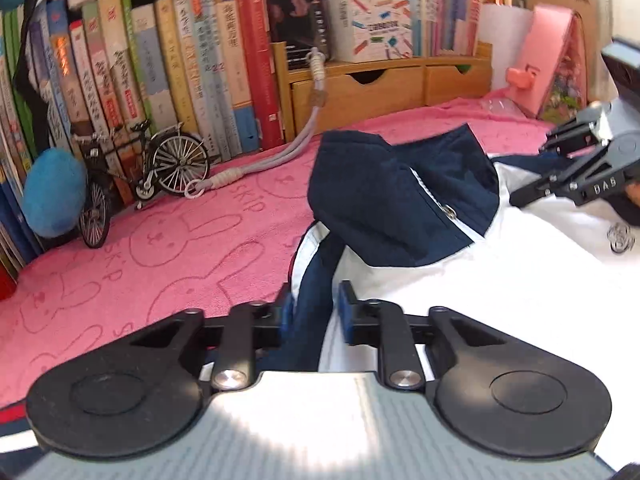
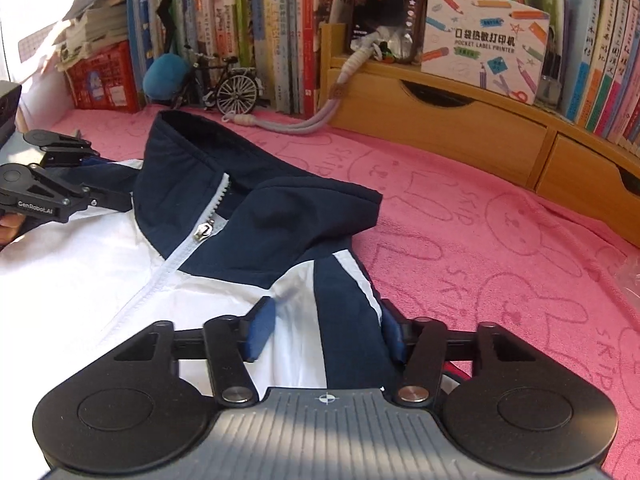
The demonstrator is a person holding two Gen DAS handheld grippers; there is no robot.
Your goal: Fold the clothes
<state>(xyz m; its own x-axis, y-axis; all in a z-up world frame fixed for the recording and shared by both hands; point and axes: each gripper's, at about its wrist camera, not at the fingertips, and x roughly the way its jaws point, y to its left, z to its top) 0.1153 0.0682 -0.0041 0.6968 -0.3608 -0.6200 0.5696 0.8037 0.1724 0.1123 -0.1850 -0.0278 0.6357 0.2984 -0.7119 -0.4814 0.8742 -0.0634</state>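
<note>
lying collar-away between both grippers: jacket, zip axis running fore-aft; left gripper jaws clamped on its left shoulder seam, right gripper jaws gripping the right.

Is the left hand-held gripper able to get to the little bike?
Probably yes: the left hand-held gripper has bare pink towel before the bike, but it is shut on the jacket.

Navy-and-white zip jacket flat on the pink towel, collar crumpled.
</note>
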